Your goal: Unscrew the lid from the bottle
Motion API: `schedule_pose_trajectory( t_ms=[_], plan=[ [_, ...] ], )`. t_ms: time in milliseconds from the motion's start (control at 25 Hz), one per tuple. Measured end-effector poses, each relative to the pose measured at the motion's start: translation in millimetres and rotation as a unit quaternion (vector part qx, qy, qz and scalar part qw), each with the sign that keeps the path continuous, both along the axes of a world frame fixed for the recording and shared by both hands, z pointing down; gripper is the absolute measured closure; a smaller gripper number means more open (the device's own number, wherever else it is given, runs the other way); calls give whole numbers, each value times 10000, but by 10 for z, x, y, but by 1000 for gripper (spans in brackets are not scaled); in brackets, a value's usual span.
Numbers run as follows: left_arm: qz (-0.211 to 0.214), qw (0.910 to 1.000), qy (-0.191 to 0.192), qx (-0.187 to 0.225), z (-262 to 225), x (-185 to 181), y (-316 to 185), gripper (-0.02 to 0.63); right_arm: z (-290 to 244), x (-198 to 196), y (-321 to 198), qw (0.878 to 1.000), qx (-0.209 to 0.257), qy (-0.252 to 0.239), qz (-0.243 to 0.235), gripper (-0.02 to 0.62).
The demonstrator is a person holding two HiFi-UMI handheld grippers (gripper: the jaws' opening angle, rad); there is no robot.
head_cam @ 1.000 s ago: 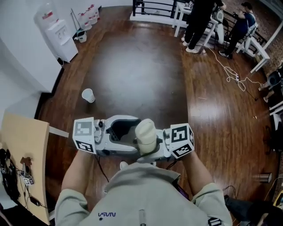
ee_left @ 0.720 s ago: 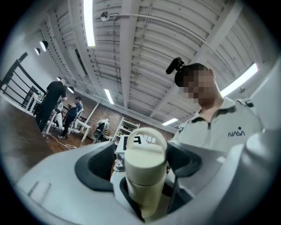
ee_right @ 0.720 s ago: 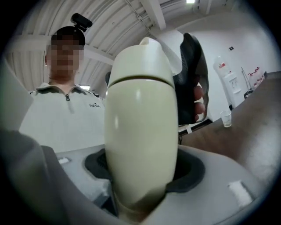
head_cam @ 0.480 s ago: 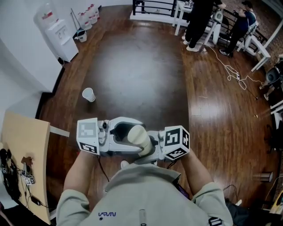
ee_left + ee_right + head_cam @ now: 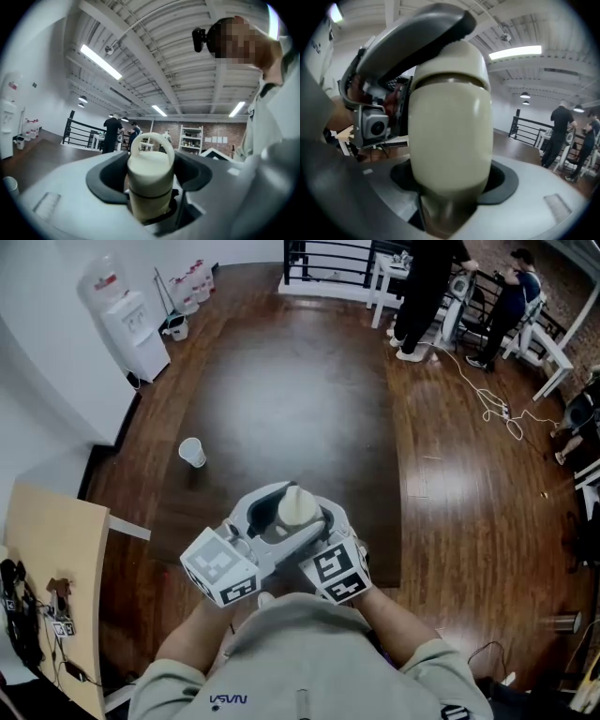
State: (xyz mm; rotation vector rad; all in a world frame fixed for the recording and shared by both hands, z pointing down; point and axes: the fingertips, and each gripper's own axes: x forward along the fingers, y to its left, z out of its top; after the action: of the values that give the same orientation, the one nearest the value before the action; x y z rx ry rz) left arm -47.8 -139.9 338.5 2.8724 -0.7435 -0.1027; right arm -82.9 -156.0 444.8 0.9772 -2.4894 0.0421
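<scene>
I hold a cream bottle (image 5: 298,507) in the air in front of my chest. In the right gripper view its body (image 5: 452,140) fills the frame, and my right gripper (image 5: 450,197) is shut on its lower part. The lid (image 5: 151,164), cream with a loop handle, sits between the dark pads of my left gripper (image 5: 151,192). That gripper's jaws are closing on the lid, and one pad (image 5: 422,28) lies against its side. In the head view both grippers (image 5: 281,526) (image 5: 317,521) meet around the bottle.
Below is a dark wooden floor with a paper cup (image 5: 191,452). A water dispenser (image 5: 131,320) stands at the far left wall. A light wooden table (image 5: 56,559) is at my left. People (image 5: 427,287) stand by white furniture far right, with a cable (image 5: 487,395) on the floor.
The grippers were side by side with the bottle upright in the right one. They have swung together, pointing away from me. The left jaws now surround the lid.
</scene>
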Motion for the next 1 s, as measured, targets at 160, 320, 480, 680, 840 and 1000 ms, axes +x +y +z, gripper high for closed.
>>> schedule_pose_trajectory(
  t_ms=[160, 320, 480, 680, 840, 1000],
  plan=[
    [66, 9999, 50, -71, 57, 31, 31, 325, 30, 35, 14, 9998, 93, -4, 151, 293],
    [780, 9969, 83, -66, 35, 78, 193, 257, 34, -82, 199, 9980, -258, -387, -425, 293],
    [1897, 9818, 125, -42, -101, -4, 444, 179, -94, -202, 519, 9784, -825, -922, -1654, 293],
    [3086, 9512, 10, 15, -302, -147, 675, 179, -292, -242, 1077, 9137, -1634, -1145, -3540, 293],
    [3792, 9245, -386, -80, -290, -113, 908, 186, -282, -240, 1420, 8656, -2082, -821, -4480, 293],
    [4073, 9104, -721, -12, -211, -104, 1039, 282, -178, -222, 1541, 8483, -2262, -482, -4764, 293]
  ],
)
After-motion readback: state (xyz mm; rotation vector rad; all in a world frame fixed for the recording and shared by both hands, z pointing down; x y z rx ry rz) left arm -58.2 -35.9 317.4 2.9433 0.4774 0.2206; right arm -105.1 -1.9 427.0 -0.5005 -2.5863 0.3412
